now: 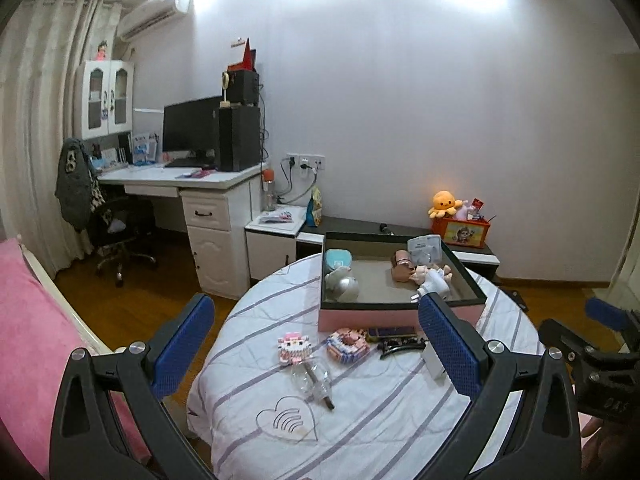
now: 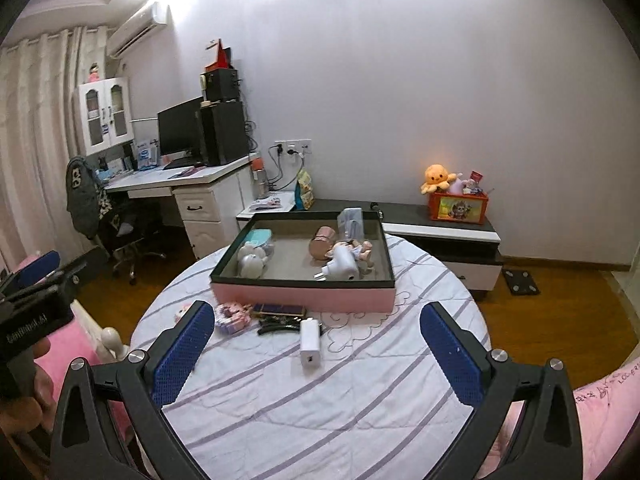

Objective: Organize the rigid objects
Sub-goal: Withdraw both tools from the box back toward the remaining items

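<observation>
A pink box with a dark rim (image 1: 400, 315) (image 2: 304, 295) stands on the round striped table (image 1: 360, 412) (image 2: 320, 392). Inside lie a white plug adapter (image 2: 340, 266), a doll (image 2: 356, 250), a copper cup (image 2: 322, 240), a teal case (image 1: 338, 259) and a grey round toy (image 1: 342, 285). In front of the box lie a white charger (image 2: 310, 340), a black hair clip (image 1: 400, 347), a dark flat case (image 2: 280, 311), two pink block figures (image 1: 294, 347) (image 1: 347, 345) and a clear bottle with a pen (image 1: 314, 380). My left gripper (image 1: 316, 340) and right gripper (image 2: 318, 348) hover open above the table, holding nothing.
A pink bed (image 1: 36, 344) lies at the left. A white desk (image 1: 192, 180) with a monitor and a swivel chair (image 1: 116, 232) stand behind. A low cabinet (image 2: 440, 228) behind the table carries an orange toy box (image 2: 458, 206). Wooden floor surrounds the table.
</observation>
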Motion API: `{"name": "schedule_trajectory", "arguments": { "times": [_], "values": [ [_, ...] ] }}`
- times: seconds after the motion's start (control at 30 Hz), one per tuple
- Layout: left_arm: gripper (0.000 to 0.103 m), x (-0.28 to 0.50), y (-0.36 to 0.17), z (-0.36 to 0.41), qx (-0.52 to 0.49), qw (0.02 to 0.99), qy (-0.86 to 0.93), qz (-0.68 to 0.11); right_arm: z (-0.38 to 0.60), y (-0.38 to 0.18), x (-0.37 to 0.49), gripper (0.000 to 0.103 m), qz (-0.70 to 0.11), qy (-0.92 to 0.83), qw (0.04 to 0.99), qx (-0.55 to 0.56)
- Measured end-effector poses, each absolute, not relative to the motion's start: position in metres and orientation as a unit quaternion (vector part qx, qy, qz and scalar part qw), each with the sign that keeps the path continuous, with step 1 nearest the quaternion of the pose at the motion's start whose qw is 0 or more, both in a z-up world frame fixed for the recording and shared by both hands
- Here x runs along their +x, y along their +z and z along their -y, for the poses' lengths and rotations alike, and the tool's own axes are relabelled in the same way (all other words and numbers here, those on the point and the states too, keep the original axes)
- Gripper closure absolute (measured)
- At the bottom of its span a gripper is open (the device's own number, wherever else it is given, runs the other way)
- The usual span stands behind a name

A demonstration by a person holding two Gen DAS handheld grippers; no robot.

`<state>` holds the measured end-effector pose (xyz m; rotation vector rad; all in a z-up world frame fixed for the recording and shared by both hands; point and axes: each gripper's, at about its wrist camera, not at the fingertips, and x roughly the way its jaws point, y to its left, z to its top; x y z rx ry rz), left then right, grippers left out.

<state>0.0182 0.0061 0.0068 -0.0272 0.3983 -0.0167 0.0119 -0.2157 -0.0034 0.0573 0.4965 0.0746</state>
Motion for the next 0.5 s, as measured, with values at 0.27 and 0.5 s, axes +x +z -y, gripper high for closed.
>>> {"name": "schedule_trajectory", "arguments": {
  "times": [0.27,0.5],
  "values": [
    [0.000,0.0078,-0.0013,-0.0009,-0.010,0.980,-0.015,-0.199,0.2082,-0.0084,0.0104,0.000,-0.254,0.050,0.965,0.029],
    [0.000,0.0085,-0.0036,-0.0041,-0.014,0.979,-0.012,-0.202,0.2121,-0.0096,0.0115,0.000,-0.260,0.042,0.964,0.032]
  ]
}}
